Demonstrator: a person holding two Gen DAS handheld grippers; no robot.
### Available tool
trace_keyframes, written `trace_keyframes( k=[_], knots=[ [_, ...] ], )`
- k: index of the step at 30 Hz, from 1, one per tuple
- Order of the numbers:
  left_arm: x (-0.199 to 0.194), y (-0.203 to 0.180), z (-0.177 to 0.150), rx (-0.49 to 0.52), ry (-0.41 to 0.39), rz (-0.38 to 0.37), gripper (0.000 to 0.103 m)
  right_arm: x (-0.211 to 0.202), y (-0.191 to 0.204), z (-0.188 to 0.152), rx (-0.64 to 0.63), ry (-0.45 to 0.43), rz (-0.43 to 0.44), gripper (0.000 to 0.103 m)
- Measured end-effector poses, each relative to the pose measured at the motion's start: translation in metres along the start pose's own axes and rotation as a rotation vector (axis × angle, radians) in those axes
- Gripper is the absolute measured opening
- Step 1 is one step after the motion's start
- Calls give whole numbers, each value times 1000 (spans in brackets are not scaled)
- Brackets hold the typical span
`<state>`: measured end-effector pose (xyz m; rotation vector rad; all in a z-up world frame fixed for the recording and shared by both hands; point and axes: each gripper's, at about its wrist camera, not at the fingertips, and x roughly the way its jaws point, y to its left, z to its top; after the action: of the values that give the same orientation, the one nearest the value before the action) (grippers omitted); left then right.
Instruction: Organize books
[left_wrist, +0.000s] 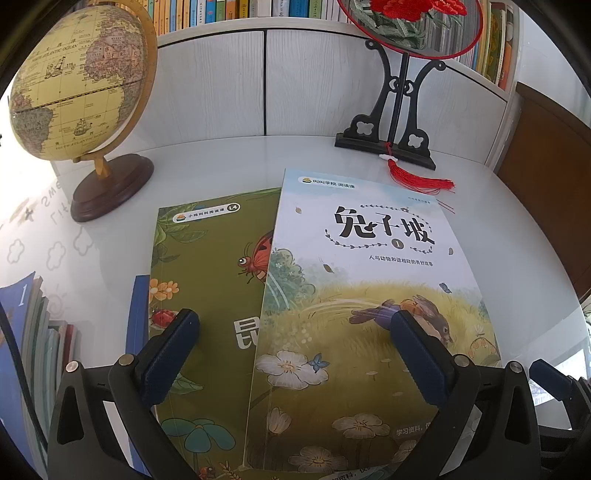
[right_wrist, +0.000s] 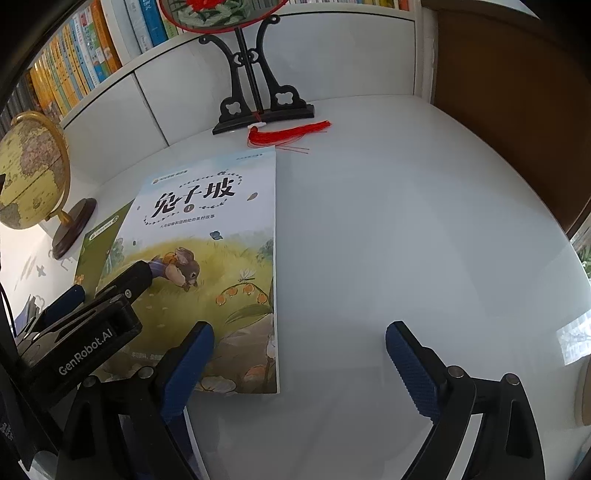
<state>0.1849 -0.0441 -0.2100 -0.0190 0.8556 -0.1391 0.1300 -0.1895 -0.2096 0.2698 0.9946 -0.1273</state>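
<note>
Two picture books lie overlapped on the white table (right_wrist: 406, 221). The pale rabbit book (left_wrist: 369, 295) lies on top, covering the right part of the green ladybird book (left_wrist: 207, 277). A blue book edge (left_wrist: 135, 314) shows under the green one. My left gripper (left_wrist: 295, 319) hovers open above both covers, one finger over each book, with nothing pressed between the pads. In the right wrist view the rabbit book (right_wrist: 218, 258) lies left of centre. My right gripper (right_wrist: 301, 332) is open: its left finger is over the book's lower right corner, its right finger over bare table.
A globe (left_wrist: 77, 85) stands at the back left. A black fan stand (left_wrist: 391, 122) with a red tassel (left_wrist: 417, 177) stands at the back. A stack of books (left_wrist: 29, 332) lies at the left edge. Shelves of books (right_wrist: 74, 66) line the wall behind.
</note>
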Motion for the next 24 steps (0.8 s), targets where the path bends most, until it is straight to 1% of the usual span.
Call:
trace_keyframes(
  k=[6,15,24],
  knots=[
    [0,0,0,0,0,0,103,0,0,-1,4,-3,-1,96],
    [0,0,0,0,-1,1,103,4,-3,2,-10,2,0,103],
    [0,0,0,-1,-1,1,103,6,-2,6,-27,-2,7,103]
  ],
)
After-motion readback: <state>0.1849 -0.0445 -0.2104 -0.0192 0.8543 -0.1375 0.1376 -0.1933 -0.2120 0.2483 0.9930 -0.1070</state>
